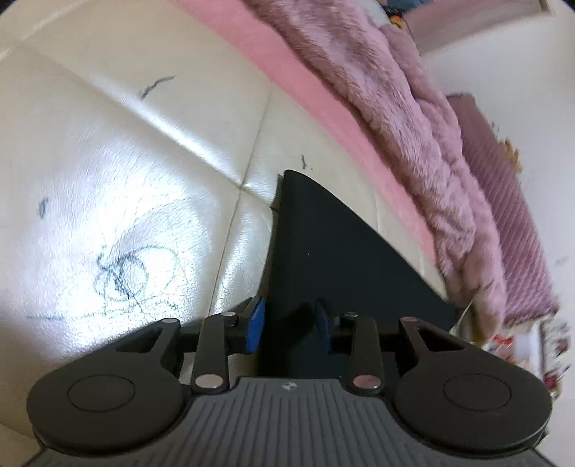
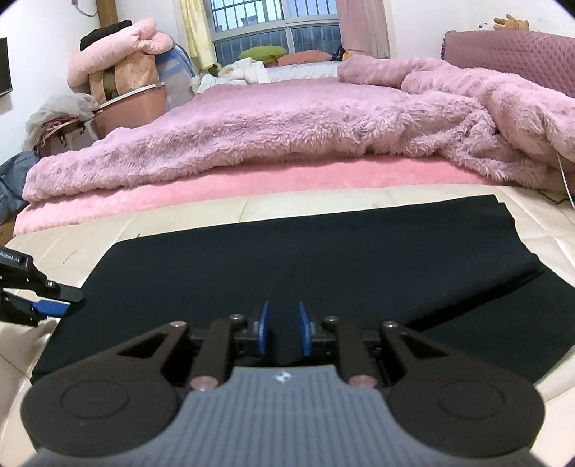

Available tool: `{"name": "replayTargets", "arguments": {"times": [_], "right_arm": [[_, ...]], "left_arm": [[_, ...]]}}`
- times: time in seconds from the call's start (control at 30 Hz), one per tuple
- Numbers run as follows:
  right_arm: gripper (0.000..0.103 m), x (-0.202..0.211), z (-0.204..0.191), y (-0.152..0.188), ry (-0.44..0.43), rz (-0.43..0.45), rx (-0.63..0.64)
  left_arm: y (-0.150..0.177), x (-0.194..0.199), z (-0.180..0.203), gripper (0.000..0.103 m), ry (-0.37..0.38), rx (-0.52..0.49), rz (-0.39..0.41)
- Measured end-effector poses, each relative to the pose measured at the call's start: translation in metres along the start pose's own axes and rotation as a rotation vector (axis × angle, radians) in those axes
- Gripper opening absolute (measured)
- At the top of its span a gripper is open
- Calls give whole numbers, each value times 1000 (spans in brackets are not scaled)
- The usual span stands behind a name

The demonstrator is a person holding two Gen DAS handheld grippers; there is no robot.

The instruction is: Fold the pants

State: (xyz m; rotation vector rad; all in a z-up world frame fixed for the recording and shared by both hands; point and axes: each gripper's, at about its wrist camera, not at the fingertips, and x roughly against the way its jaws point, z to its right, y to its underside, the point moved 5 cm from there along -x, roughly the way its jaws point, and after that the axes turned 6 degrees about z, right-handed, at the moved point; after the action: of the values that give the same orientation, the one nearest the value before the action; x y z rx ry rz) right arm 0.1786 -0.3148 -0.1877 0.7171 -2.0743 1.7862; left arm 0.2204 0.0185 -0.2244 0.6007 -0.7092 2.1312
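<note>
Cream padded leather (image 2: 532, 230), scribbled with pen marks, forms the near surface at the foot of a bed covered by a fluffy pink blanket (image 2: 287, 133), with a barred window (image 2: 273, 25) at the far wall. Black pants (image 2: 323, 258) lie flat and folded across the leather, just near of the bed's edge. Over their near edge, the right gripper (image 2: 284, 328) has its blue pads narrowly apart, cloth beneath but not pinched, while the left gripper (image 1: 289, 325) at the pants' left end stands moderately open above the fabric.
</note>
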Motion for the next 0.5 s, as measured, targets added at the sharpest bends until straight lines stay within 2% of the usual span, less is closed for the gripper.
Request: {"name": "replayTargets", "arguments": {"times": [0.07, 0.2, 0.23, 0.27, 0.5], "right_arm": [[14, -2, 1, 0, 0, 0, -12], [14, -4, 3, 0, -5, 5, -30], [14, -4, 3, 0, -6, 8, -30], [15, -4, 3, 1, -3, 8, -25], [15, 0, 2, 3, 34, -32, 23]], "left_arm": [[1, -2, -5, 33, 20, 53, 7], [5, -8, 2, 28, 40, 65, 12], [6, -10, 3, 20, 41, 68, 8], [7, -11, 5, 15, 23, 57, 13], [-2, 15, 20, 10, -52, -28, 70]]}}
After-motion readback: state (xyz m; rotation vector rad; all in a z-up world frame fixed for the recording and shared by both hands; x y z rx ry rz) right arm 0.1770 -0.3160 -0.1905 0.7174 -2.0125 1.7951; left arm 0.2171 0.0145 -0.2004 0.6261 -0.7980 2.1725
